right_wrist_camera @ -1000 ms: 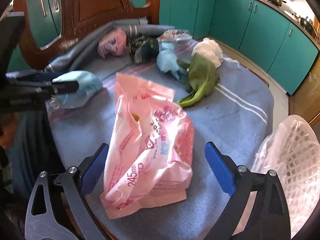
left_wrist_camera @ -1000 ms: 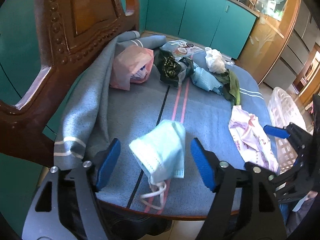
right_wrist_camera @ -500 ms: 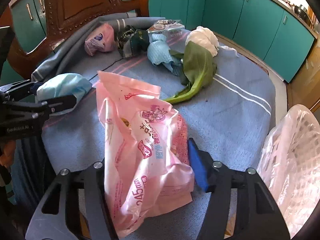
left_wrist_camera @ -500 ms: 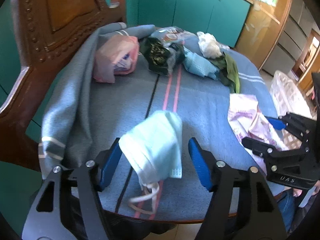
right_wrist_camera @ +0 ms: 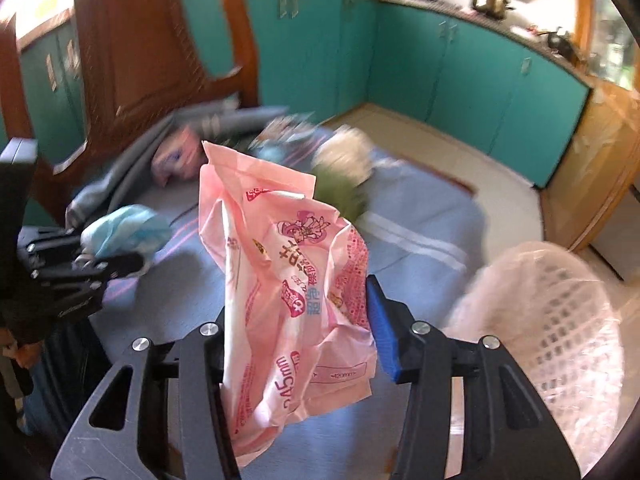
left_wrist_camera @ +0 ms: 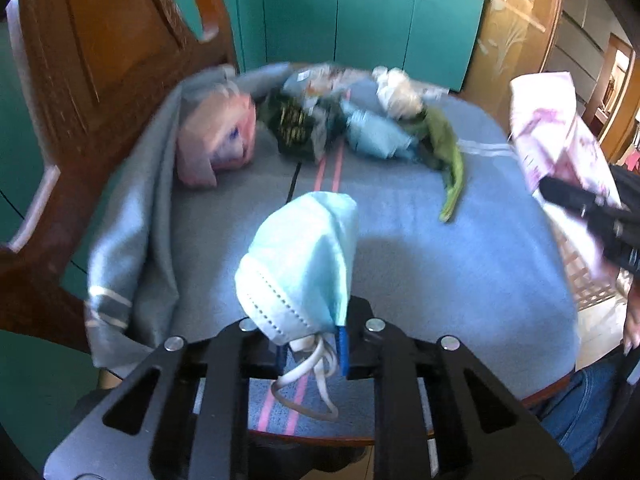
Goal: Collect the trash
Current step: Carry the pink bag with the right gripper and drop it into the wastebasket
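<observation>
Currently my left gripper (left_wrist_camera: 310,350) has its jaws closing on the crumpled light-blue face mask (left_wrist_camera: 300,268), pinching only its lower hem; the white ear loops (left_wrist_camera: 308,376) dangle below. My right gripper (right_wrist_camera: 298,344) has its jaws closing on the pink printed plastic bag (right_wrist_camera: 288,280), lifted clear of the counter covered in blue-grey striped cloth (left_wrist_camera: 440,272).

Risks, as I judge them:
- Mask held by a thin edge; it could slip out, or a loop could snag on the counter edge
- Bag is slick and floppy, hanging below the jaws; it may slide free on the way to the white lattice plastic basket (right_wrist_camera: 560,320) at the right
- Bag's trailing end could catch the basket rim

Hard to make out:
- Both views motion-blurred; the far pile (small pink packet (left_wrist_camera: 216,140), dark wrapper (left_wrist_camera: 296,128), green leaf (left_wrist_camera: 448,152), white wad (left_wrist_camera: 396,92)) is smeared
- Basket cut off by the frame; its inside unseen
- Right gripper's left pad hidden behind the bag
</observation>
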Demonstrator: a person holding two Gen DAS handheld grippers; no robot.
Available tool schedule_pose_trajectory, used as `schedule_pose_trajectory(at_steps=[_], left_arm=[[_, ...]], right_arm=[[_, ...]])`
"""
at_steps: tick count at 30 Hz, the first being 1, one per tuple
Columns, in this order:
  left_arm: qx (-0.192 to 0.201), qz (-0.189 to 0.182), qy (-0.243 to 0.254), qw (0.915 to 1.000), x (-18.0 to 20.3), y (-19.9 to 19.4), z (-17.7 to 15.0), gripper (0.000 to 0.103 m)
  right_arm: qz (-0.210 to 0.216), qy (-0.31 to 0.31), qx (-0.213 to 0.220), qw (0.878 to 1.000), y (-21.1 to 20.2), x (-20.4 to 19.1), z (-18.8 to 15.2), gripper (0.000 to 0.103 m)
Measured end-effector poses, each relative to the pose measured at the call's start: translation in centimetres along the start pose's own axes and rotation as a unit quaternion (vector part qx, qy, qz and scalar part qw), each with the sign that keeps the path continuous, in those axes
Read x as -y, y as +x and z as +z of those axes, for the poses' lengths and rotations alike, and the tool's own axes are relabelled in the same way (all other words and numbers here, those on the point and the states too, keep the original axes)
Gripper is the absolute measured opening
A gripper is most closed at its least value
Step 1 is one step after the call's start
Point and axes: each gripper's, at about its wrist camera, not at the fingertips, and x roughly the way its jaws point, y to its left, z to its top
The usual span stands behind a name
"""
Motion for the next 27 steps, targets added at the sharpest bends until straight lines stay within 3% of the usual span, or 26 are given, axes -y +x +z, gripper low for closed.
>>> schedule_pose_trajectory(at_steps=[6,11,15,20,24,25,27], left_arm=[[0.053,-0.038,0.021,0.9977,3.2,-3.8,2.6,0.02],[0.071,-0.105,0.056,0.9903,8.5,-4.4,5.0,0.02],[0.078,-0.165,0.096,0.9785,14.3,-4.2,6.6,0.02],[0.06,-0.22,0.135,0.9642,20.7,-3.1,7.0,0.02],[0.036,-0.25,0.166,0.9533,25.3,-1.8,6.4,0.022],[0.027,-0.26,0.171,0.9501,26.4,-1.3,6.2,0.024],[0.011,-0.271,0.182,0.9451,27.9,-0.3,5.9,0.04]], right_arm=[[-0.055,0.104,0.046,0.992,-5.0,8.5,-0.6,0.05],[-0.12,0.214,0.005,0.969,-5.6,15.2,-3.7,0.05],[-0.155,0.249,-0.032,0.956,-5.3,17.6,-6.1,0.05],[-0.194,0.272,-0.039,0.942,-6.1,19.2,-7.5,0.053],[-0.208,0.331,-0.019,0.92,-7.8,21.3,-8.7,0.069],[-0.208,0.344,-0.012,0.915,-8.1,21.7,-9.0,0.072],[-0.195,0.381,0.008,0.904,-9.1,22.7,-9.6,0.072]])
